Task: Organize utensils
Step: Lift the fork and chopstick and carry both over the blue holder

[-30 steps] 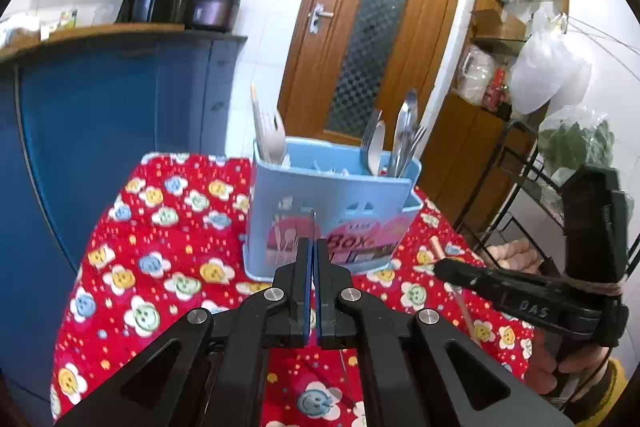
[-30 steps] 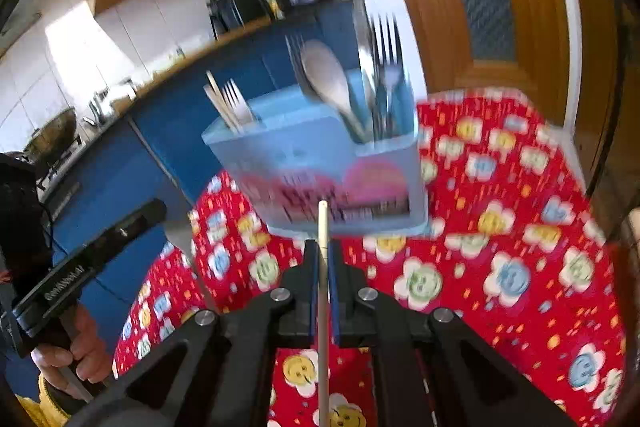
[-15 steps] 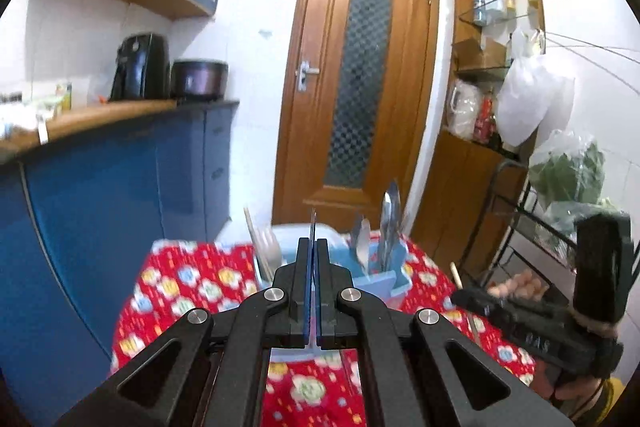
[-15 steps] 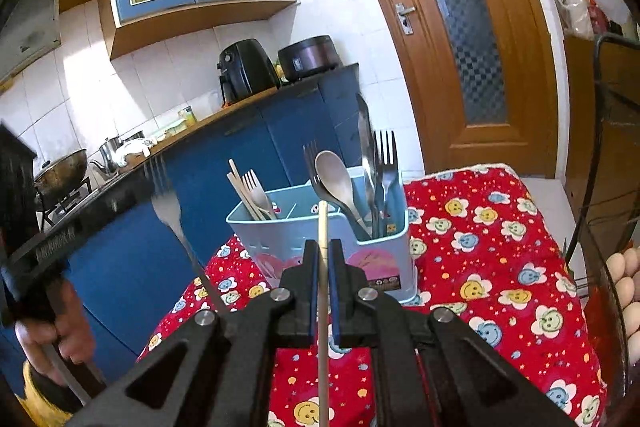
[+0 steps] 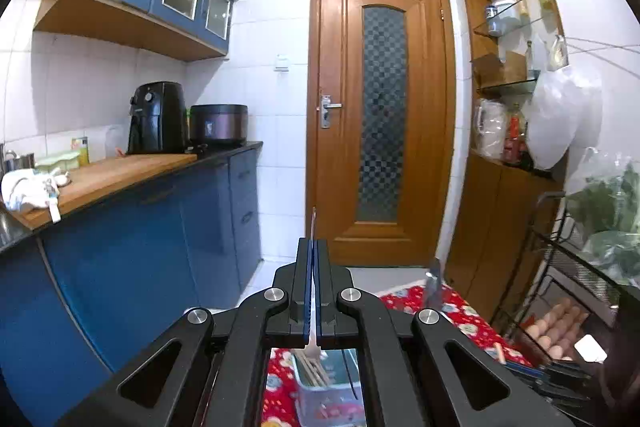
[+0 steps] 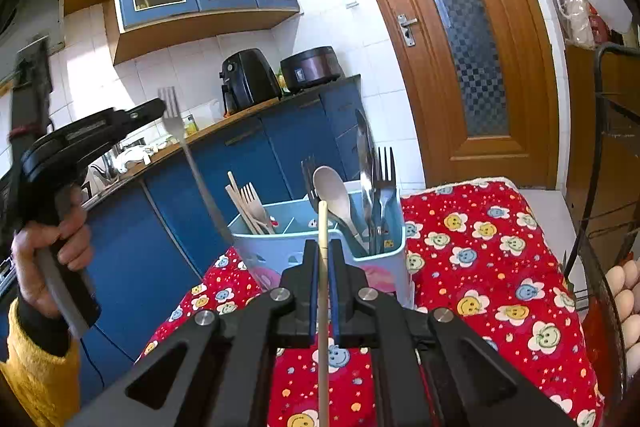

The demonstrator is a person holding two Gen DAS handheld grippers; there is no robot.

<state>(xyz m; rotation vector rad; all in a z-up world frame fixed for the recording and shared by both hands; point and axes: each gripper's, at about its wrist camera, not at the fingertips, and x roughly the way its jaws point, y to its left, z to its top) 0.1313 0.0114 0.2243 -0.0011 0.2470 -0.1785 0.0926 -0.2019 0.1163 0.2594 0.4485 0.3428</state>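
A light blue utensil caddy stands on the red flowered tablecloth, with wooden chopsticks, forks and spoons upright in its compartments. My left gripper is up at the left, well above the caddy, shut on a metal fork near its tines, and the handle slants down toward the caddy. In the left wrist view the left gripper pinches the fork edge-on, and the caddy shows far below. My right gripper is shut on a wooden chopstick just in front of the caddy.
A blue counter with a black air fryer and a cooker runs along the left. A wooden door stands behind the table. A wire rack with eggs is at the right edge.
My left gripper has risen high with the fork, so the caddy has dropped to the bottom of its view. The right gripper has lifted a little and tilted up, chopstick still held.
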